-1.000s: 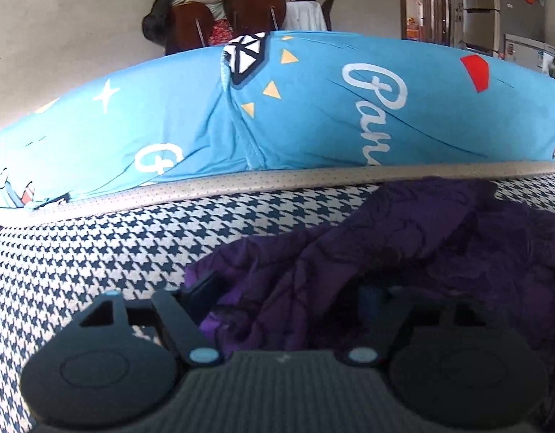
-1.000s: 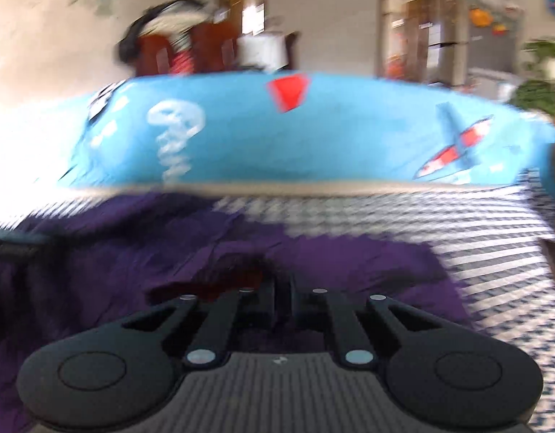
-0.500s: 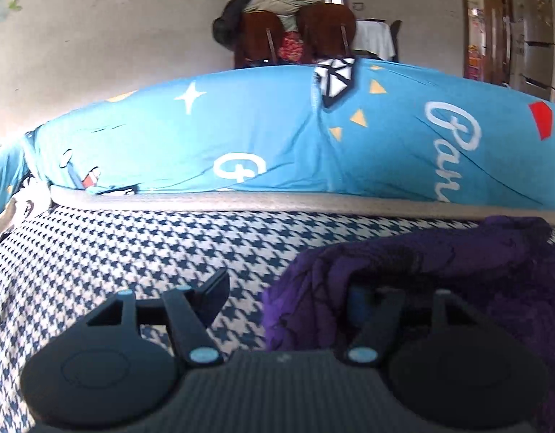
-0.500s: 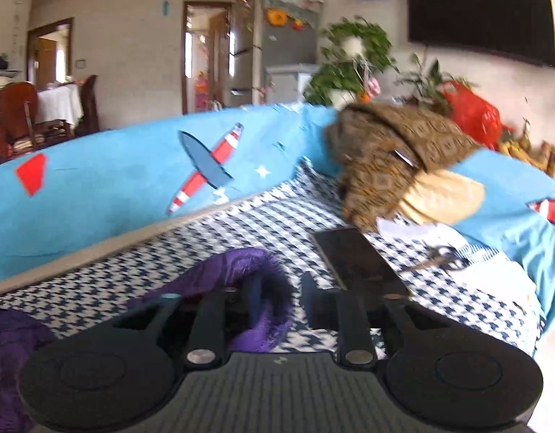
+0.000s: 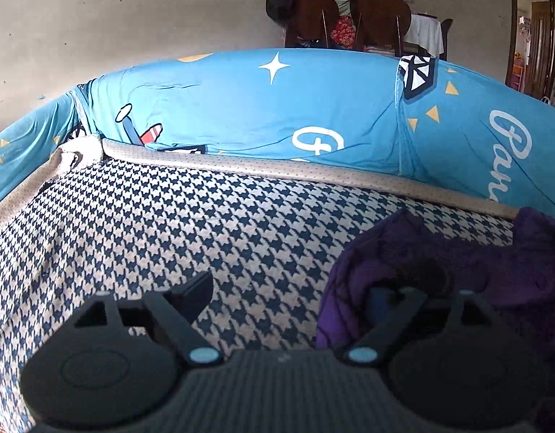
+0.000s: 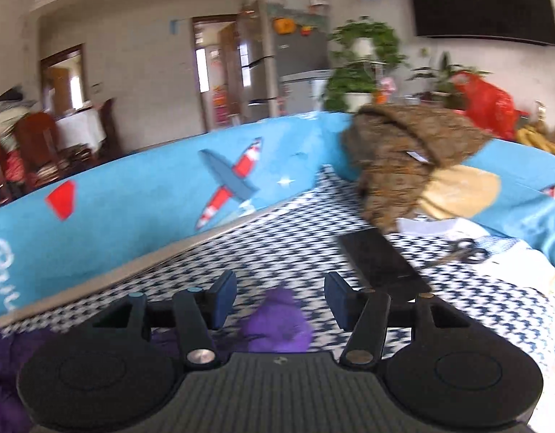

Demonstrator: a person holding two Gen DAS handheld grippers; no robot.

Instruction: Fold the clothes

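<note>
A garment [image 5: 457, 274] lies bunched on the sofa seat [image 5: 190, 231], toward the right of the left wrist view, one end [image 6: 277, 319] reaching between the opening jaws of the right gripper [image 6: 279, 299], untouched by either pad. The sofa backrest [image 5: 277, 108] rises behind the seat, with dining chairs [image 5: 349, 18] behind it. On the seat beyond the right gripper lies a flat slab [image 6: 382, 263]; farther along, a heaped cloth [image 6: 400, 166] rests against the backrest, with scissors [image 6: 461, 252] on papers to its right
</note>
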